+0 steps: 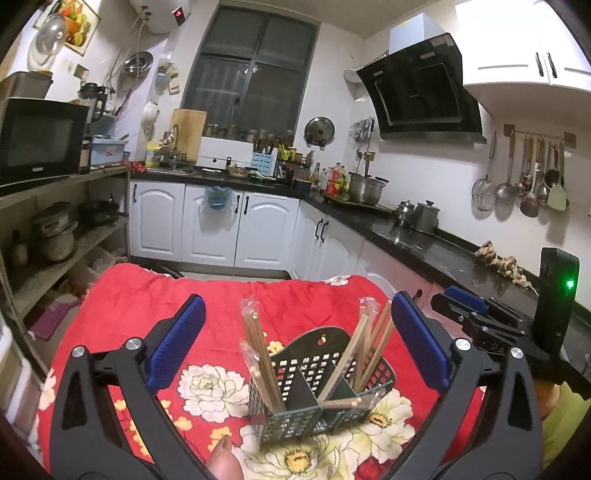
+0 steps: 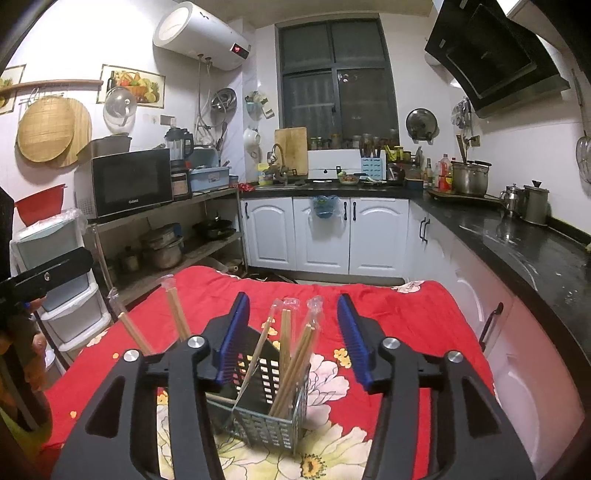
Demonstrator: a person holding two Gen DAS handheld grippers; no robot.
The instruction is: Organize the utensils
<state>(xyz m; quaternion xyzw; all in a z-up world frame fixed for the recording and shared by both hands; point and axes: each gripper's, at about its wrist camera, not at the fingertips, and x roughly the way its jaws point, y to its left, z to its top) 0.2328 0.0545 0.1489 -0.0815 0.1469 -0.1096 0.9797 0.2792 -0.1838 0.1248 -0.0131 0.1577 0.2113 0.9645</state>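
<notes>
On red cloth (image 1: pixel 122 306), caddy (image 1: pixel 325 387) sits seemingly between open tongs (image 1: pixel 295 343).

A red cloth printed with white and yellow flowers (image 1: pixel 155 295) covers the near surface. Far beyond it, white arched cabinet doors (image 2: pixel 321 232) stand under a black glossy countertop (image 2: pixel 535 240) that runs along the right. A steel stockpot (image 2: pixel 471 177) and two small metal canisters (image 2: pixel 526 199) sit on that counter. A slanted black range hood (image 1: pixel 421 85) hangs above, right of a dark barred window (image 1: pixel 251 70). On the left, a black microwave (image 2: pixel 131 182) rests on an open metal shelf, with pots (image 2: pixel 164 247) stacked below. A white cylindrical water heater (image 2: pixel 201 35) is mounted high on the wall. Ladles and strainers (image 1: pixel 524 181) hang on the right wall.
</notes>
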